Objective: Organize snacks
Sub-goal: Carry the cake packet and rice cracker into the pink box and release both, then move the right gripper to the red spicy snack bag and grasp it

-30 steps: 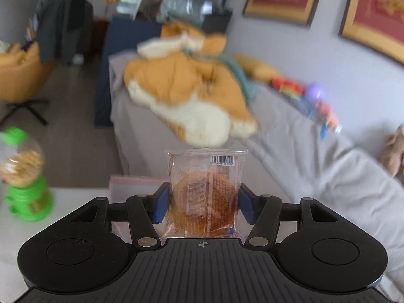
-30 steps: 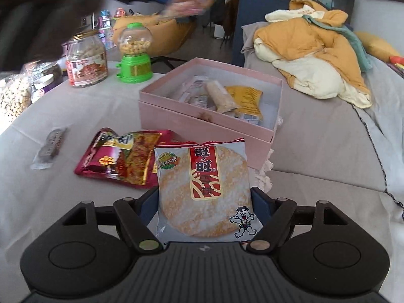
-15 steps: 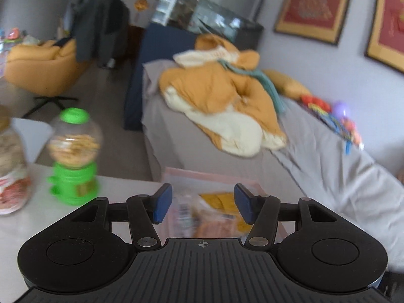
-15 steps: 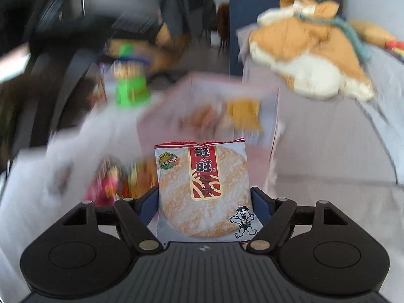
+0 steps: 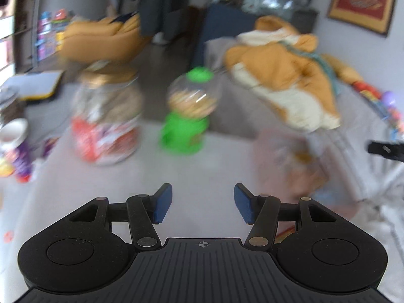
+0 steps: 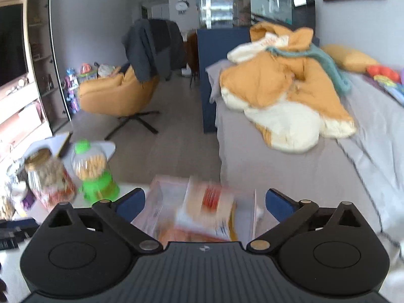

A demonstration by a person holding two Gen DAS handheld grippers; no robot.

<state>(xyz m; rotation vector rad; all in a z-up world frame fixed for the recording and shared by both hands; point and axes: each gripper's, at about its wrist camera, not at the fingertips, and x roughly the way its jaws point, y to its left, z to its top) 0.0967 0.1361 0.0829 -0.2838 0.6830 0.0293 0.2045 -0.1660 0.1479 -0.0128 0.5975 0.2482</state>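
Left wrist view, heavy motion blur: left gripper [image 5: 203,203] has its blue-padded fingers [image 5: 162,203] apart with nothing between them, only bare white tabletop [image 5: 202,169] beneath. Ahead on the tabletop, a green candy dispenser [image 5: 188,118] with a clear globe; left of it, near but apart, a gold-lidded glass jar [image 5: 107,123] with a red label. Small white cup [image 5: 14,132] and colourful wrappers sit at the far left edge. Pink box [image 5: 275,156] is to the right of the fingers, contents smeared to orange and pale shapes, can't tell which snack is which. Black part of the other tool [image 5: 386,149] pokes in at the right edge. Behind: grey bed with an orange-and-white duvet [image 5: 290,75]. Right wrist view: right gripper [image 6: 204,203] fingers [image 6: 132,204] spread wide, jaws have just been opening; nothing pressed between the pads. Rice cracker packet [image 6: 209,209], red-and-white label, blurred, sits below and between the fingers over the open pink box [image 6: 156,192], touching neither pad; can't tell whether it has landed on the other packets in there. An orange packet lies under it in the box. Dispenser [image 6: 94,174] and jar [image 6: 49,179] stand left of the box, just beside each other. Orange armchair [image 6: 116,93] on the floor behind, bed to the right.
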